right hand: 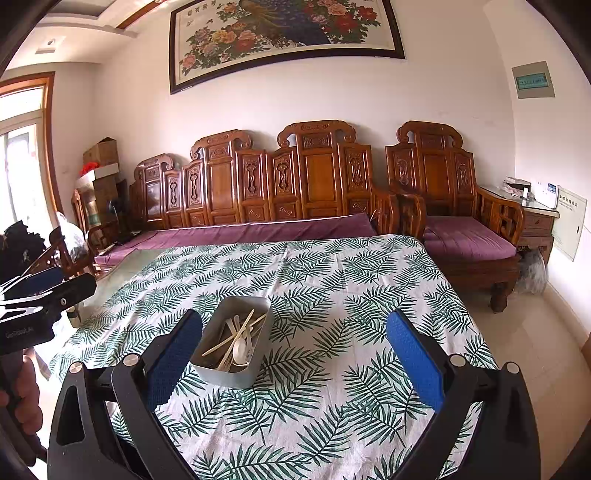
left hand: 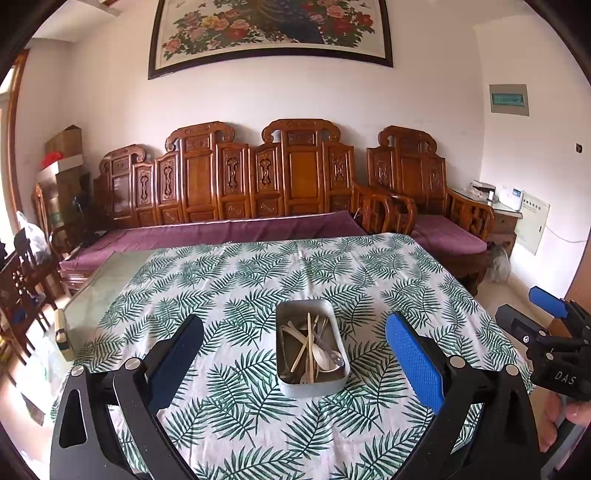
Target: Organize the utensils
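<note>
Left gripper (left hand: pixel 295 334): fingers spread wide, nothing between the blue pads (left hand: pixel 413 362), held above the near part of the table. Right gripper (right hand: pixel 294 332): fingers likewise wide apart and empty. In the left wrist view the right gripper appears at 3 o'clock, gripped by a hand (left hand: pixel 565 424) at the lower right edge; in the right wrist view the left gripper appears at 9 o'clock, well apart from the right one. The table carries a white cloth (left hand: pixel 229 280) printed with green fern leaves. A grey metal tin (left hand: pixel 312 349) stands on the cloth near its middle, directly ahead at 12 o'clock between the left fingers, and at 11 o'clock just beside the inner finger in the right wrist view. The utensils (left hand: pixel 314 350) lie inside the tin in a loose, crossed heap: pale chopsticks, white spoons and some metal pieces; exact count cannot be determined. No gripper touches tin or utensils. At the far left of the table, bare glass (left hand: pixel 107 280) shows beyond the cloth edge. Beyond the table, a carved wooden bench (left hand: pixel 236 177) with a purple cushion stands against the wall, with a matching armchair (left hand: pixel 424 177) at 2 o'clock. A framed flower painting (left hand: pixel 273 29) hangs above at 12 o'clock.
</note>
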Demonstrator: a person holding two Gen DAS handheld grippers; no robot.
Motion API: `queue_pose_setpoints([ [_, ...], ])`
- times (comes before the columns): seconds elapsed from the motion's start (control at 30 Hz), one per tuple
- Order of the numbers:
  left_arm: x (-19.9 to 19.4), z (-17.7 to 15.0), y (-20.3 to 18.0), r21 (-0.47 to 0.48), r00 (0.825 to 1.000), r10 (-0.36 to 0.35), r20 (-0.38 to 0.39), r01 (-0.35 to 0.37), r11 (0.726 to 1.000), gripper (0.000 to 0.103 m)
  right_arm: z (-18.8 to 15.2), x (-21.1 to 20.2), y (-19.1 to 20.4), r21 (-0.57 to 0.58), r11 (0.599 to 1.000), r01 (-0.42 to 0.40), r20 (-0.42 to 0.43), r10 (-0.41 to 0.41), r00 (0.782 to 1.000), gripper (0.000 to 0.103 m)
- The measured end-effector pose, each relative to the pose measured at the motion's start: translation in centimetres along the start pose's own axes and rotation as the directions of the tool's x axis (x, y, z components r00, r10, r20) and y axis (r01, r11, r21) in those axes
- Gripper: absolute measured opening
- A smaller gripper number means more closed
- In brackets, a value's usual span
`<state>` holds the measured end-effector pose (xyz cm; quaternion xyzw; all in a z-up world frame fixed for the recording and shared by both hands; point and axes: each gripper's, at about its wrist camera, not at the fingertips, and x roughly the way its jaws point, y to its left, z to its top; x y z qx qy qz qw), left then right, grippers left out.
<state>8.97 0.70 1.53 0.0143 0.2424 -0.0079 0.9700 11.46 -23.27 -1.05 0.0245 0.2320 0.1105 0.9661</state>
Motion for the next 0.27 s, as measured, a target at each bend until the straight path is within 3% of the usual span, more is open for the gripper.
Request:
queue_pose_setpoints([
  [0.27,0.13,-0.14,-0.03,-0.003,1.000,-0.001,-0.004,0.001,1.000,0.095,-0.02,0.02,0.00,0.000,1.000,0.000,-0.001,0.000,1.000,0.101],
])
